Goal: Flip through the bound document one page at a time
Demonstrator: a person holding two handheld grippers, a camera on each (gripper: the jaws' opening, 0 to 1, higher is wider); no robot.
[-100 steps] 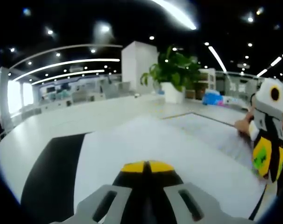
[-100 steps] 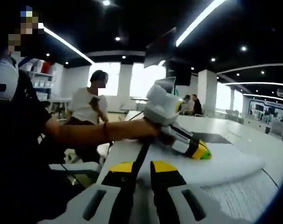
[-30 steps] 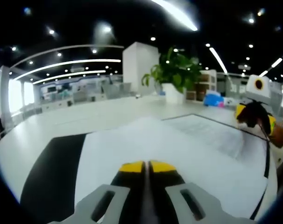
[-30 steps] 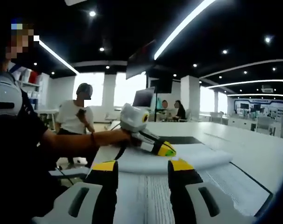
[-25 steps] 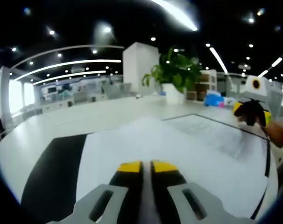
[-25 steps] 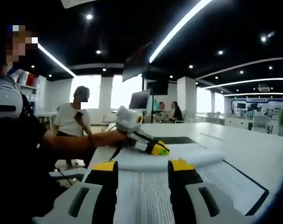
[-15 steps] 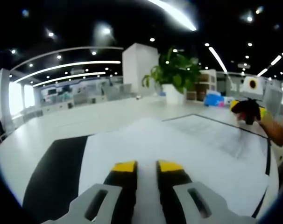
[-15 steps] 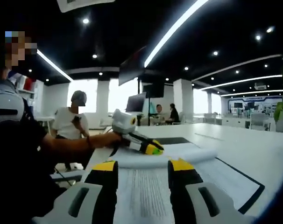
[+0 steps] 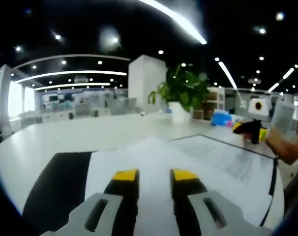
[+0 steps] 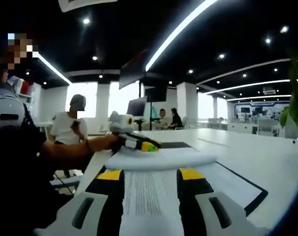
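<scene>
White paper of the bound document [image 9: 198, 157], spread open on the pale worktop [image 9: 50, 140] over a black rectangular mat [image 9: 50, 189]; printed page lying flat on the right side, a blank leaf on the left, bulging in a soft roll [image 10: 159, 158] near the spine.

Left tongs [image 9: 155, 175], yellow-tipped and grey-bodied, now parted to a moderate gap above the blank leaf, holding nothing. Shut tight a second ago, tips together on that same leaf; released over the last half second. Seen from the right gripper view [image 10: 150, 146], lifted just off the roll of paper.

Right tongs [image 10: 150, 174] spread wide over the printed page, empty, gap unchanged over the last second. Seen from the left gripper view [image 9: 247, 129], drawn back toward the far edge of the document, higher and farther off than three seconds ago.

Probably one page-turn just completed: leaf let go on the left, both tongs free. Next likely, a pinch on the corner of the printed right-hand page. Risk: the bulging leaf springing back.
</scene>
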